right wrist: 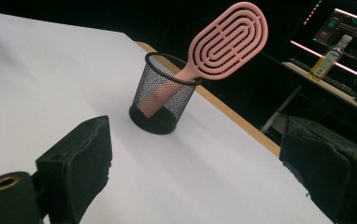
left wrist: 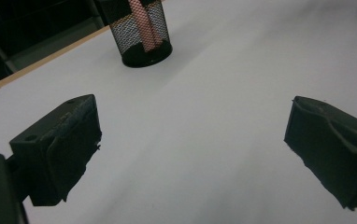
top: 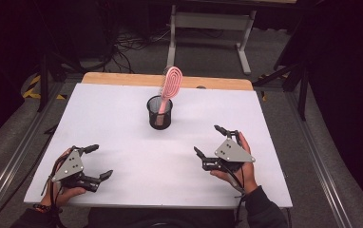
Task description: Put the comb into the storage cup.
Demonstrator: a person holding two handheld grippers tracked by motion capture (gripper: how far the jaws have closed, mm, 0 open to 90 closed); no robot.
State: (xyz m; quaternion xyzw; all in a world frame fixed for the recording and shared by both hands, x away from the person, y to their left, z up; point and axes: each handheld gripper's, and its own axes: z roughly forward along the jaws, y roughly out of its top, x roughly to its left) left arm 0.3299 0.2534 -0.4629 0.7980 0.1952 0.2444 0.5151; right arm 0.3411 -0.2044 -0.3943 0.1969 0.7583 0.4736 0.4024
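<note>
Both hand-held grippers rest near the front edge of the white surface (top: 122, 118), the left hand-held gripper (top: 98, 161) and the right hand-held gripper (top: 209, 140) each with jaws spread wide and holding nothing. Bare white surface lies between them and ahead. Well apart, near the far wooden edge, a black mesh cup (top: 160, 113) holds a pink hairbrush (top: 170, 85) leaning, handle down.
</note>
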